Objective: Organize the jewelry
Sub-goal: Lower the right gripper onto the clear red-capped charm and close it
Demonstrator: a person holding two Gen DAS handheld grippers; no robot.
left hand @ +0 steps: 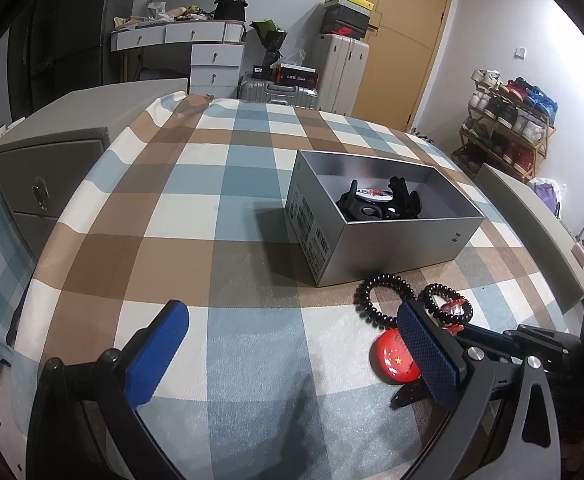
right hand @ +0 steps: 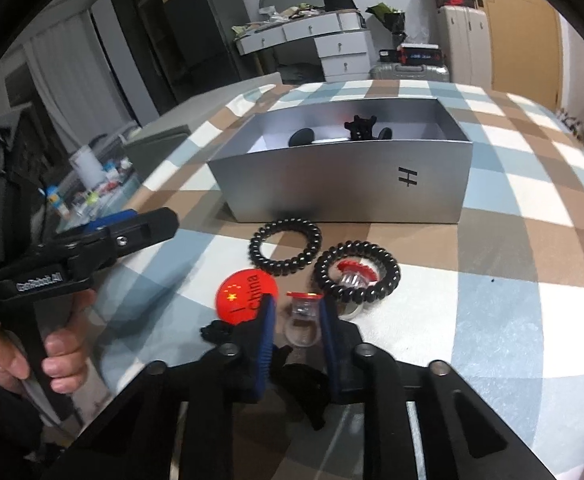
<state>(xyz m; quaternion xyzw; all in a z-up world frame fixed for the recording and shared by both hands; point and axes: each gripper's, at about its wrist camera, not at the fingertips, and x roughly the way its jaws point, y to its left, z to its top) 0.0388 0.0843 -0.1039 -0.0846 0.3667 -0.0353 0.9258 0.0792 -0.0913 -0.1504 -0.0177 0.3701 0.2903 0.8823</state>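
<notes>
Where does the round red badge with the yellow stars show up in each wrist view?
Left wrist view: the red badge lies at lower right on the checked cloth, partly hidden behind the left gripper's right-hand finger.
Right wrist view: it lies left of centre, just ahead of the right gripper's left-hand finger.
Shared landmark: the silver box, beyond the badge in both.

Checked bed: box (+ hair ties)

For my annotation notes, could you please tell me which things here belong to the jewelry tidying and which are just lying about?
Job:
silver box
two coil bands
red badge
clear ornament between right tool fingers

Lying about:
suitcases
shoe rack
dressing table
</notes>
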